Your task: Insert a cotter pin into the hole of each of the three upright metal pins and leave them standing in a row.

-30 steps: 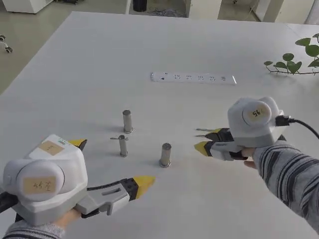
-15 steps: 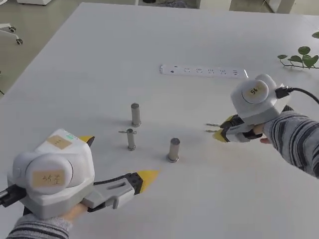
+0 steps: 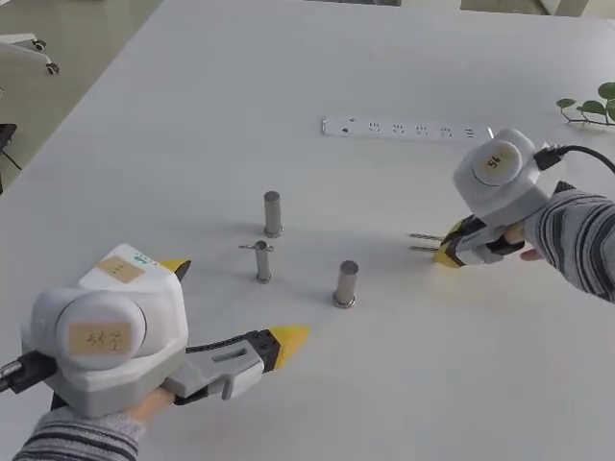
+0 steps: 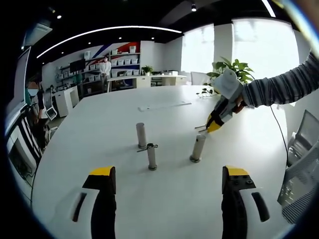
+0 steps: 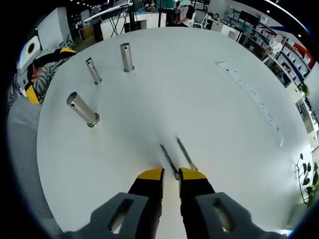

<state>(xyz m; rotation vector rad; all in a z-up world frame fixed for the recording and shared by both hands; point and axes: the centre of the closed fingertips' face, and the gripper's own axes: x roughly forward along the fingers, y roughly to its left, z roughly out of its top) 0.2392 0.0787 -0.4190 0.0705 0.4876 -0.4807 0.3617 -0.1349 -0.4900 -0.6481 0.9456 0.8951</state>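
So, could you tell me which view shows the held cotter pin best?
The right gripper view: the cotter pin sticks out of the right tongs, close up, both legs clear. Head view shows it small; left gripper view, a speck.

In the head view, the right gripper (image 3: pixel 448 254), out at 3 o'clock, has a round tan sticker (image 3: pixel 494 162) on its white back. A number is written on it by hand in dark pen. It looks like 45, but the first digit could be a 9. The left gripper (image 3: pixel 232 301), down at 8 o'clock, has a wide tan sticker (image 3: pixel 99 338) on its back end. It shows two digits that look like 55, then a small sign that is too hard to read. At 12 o'clock from that one, on top of the same gripper, sits a square tan label (image 3: pixel 121 270). Its marks are too faint to read.
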